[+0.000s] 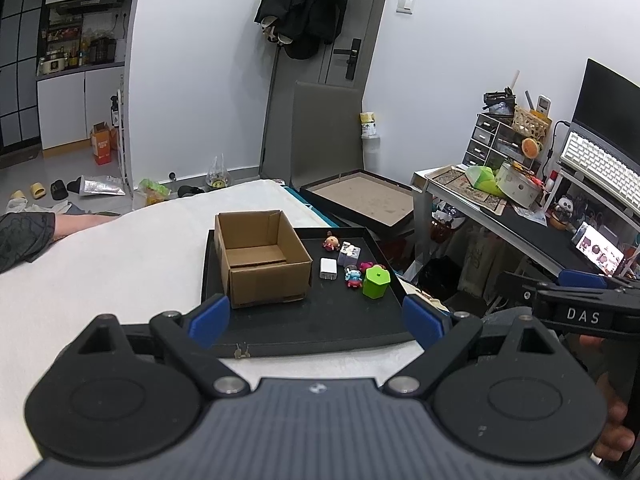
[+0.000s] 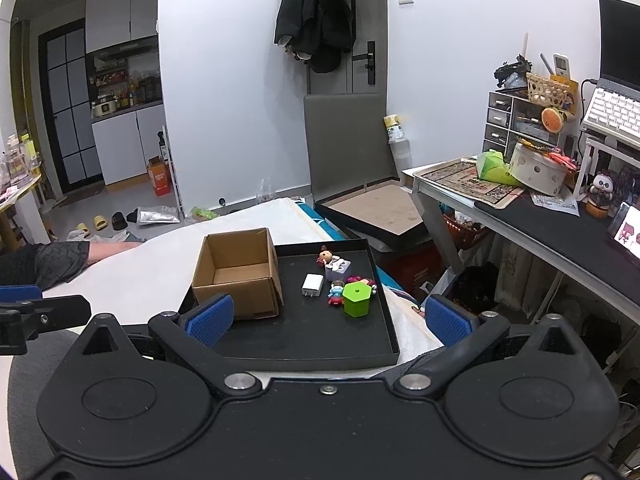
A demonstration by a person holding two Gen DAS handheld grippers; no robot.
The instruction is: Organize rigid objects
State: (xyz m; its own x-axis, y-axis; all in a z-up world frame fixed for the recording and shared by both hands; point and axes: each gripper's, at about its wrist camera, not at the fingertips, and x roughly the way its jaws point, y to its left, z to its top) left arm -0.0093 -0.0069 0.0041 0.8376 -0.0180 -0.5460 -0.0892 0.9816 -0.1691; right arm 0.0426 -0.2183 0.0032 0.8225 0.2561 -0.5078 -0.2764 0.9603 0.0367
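Two grippers: left gripper (image 1: 316,316) and right gripper (image 2: 328,318) both hang at the near edge of the black tray (image 2: 320,336), fingers spread wide with nothing between them.
Tray: lies on a white-covered bed (image 1: 100,264), long axis running near to far.
Cardboard box (image 1: 260,256): open top up, on the tray's left half, long axis near to far; touches none of the small things.
Green hexagonal pot (image 2: 357,299): upright, nearest of the cluster on the tray's right half.
White charger (image 2: 312,285): flat, left of the pot, prongs toward the near side.
Small figures (image 2: 338,294): packed against the pot; details too small to make out.
Lilac block (image 2: 339,270): just beyond them, a doll (image 2: 326,257) farthest.
Sleeve (image 1: 24,236): rests on the bed at far left, cut off by the edge.
Desk (image 2: 540,220): cluttered, right of the bed.
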